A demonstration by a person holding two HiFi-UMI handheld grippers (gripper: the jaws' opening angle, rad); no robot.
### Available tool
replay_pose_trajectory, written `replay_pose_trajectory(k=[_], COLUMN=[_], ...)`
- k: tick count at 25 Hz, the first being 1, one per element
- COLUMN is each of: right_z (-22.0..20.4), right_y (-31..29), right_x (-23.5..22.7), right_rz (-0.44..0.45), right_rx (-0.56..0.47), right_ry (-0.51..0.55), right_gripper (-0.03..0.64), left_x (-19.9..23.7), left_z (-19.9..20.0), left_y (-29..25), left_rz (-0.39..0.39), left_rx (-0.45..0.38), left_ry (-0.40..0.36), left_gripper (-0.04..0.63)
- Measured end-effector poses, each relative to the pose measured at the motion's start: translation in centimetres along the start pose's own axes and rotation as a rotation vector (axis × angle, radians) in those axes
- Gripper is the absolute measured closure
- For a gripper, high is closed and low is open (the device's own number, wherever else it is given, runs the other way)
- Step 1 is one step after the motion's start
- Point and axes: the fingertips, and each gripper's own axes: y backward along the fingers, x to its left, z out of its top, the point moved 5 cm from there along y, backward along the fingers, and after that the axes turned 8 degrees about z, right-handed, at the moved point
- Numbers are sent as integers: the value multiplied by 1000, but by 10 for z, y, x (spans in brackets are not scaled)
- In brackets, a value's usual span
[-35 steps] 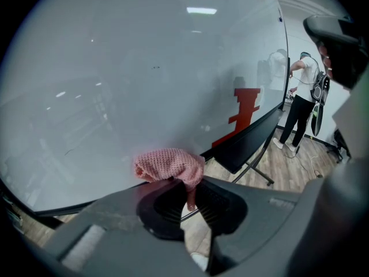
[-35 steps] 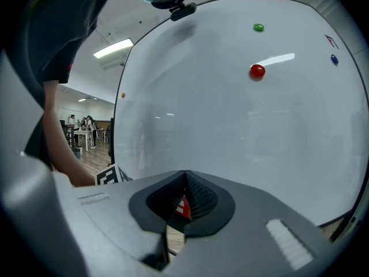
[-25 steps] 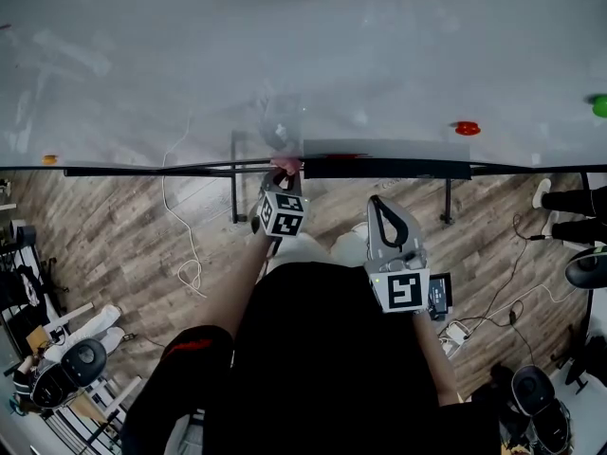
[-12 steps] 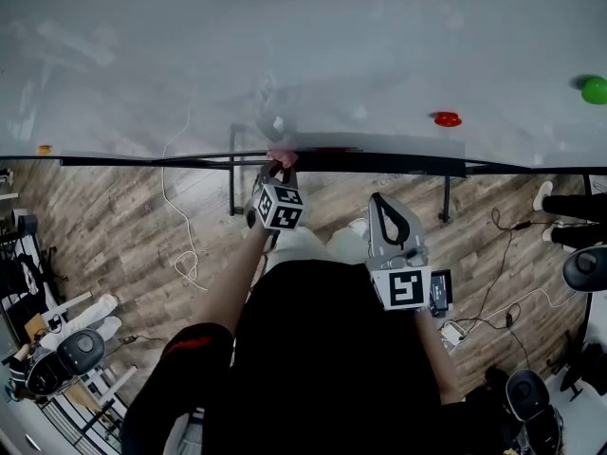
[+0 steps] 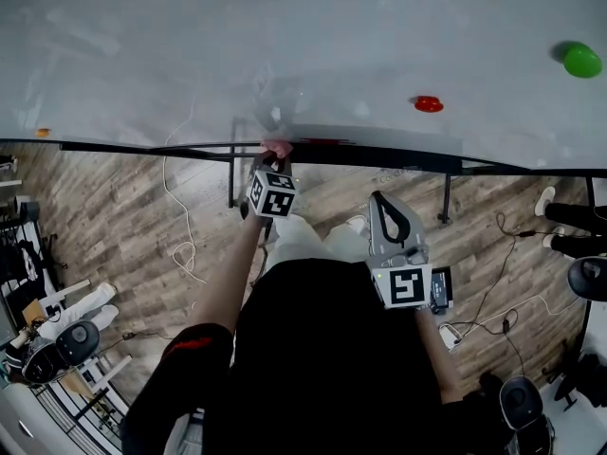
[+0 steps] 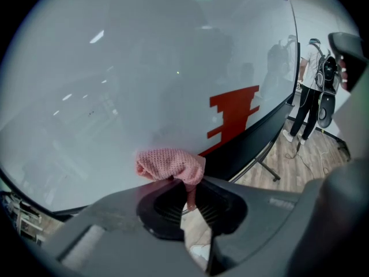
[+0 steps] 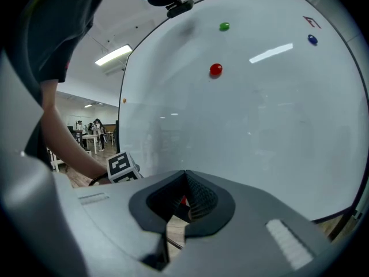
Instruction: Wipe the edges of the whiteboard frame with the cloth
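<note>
With the left gripper [image 5: 273, 164] clamping the pink cloth [image 6: 170, 164] by a thin fold against the whiteboard's black lower frame edge [image 5: 379, 155], friction could tug it free; the right gripper [image 5: 387, 218], jaws together and empty, hangs nearer.

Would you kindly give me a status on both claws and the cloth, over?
Left claw shut on pink cloth. Cloth against bottom edge of whiteboard frame. Right claw shut, empty, off the board. Nothing blocking the frame.
</note>
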Motion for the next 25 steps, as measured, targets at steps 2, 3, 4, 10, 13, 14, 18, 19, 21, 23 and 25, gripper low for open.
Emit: replay_pose_trajectory(k=[2, 3, 4, 10, 13, 14, 18, 19, 21, 23, 25], right_z=[-1, -2, -3, -8, -11, -12, -13, -13, -13, -12, -12], right_y=[4, 6, 9, 22, 24, 25, 32, 31, 30, 29, 27], right_x=[-2, -3, -4, -9, -12, -13, -13, -11, -9, -8, -6], right_rz=[6, 8, 9, 10, 4, -1, -18, -21, -33, -53, -73], right_rx=[-7, -11, -13, -10, 1, 0, -2, 5, 18, 21, 19], right_ry=[4, 6, 8, 3, 1, -1, 11, 14, 9, -1, 3], right_gripper=[615, 615, 615, 615, 615, 615, 615, 615, 615, 615, 615], left_x=[-2, -4, -6, -16, -18, -21, -33, -34, -32, -32, -34], left_z=[3, 5, 6, 10, 12, 14, 19, 20, 20, 19, 18], left_y=[2, 4, 4, 5, 5, 5, 5, 4, 4, 3, 3], left_rz=[-11, -16, -18, -9, -2, -2, -18, -19, -19, -23, -30], left_rx=[0, 2, 4, 6, -8, -15, -31, -32, -38, -47, -58], left_ry=[24, 37, 47, 84, 103, 103, 93, 95, 100, 99, 94], left_gripper=[563, 563, 563, 563, 563, 563, 561, 561, 561, 561, 561])
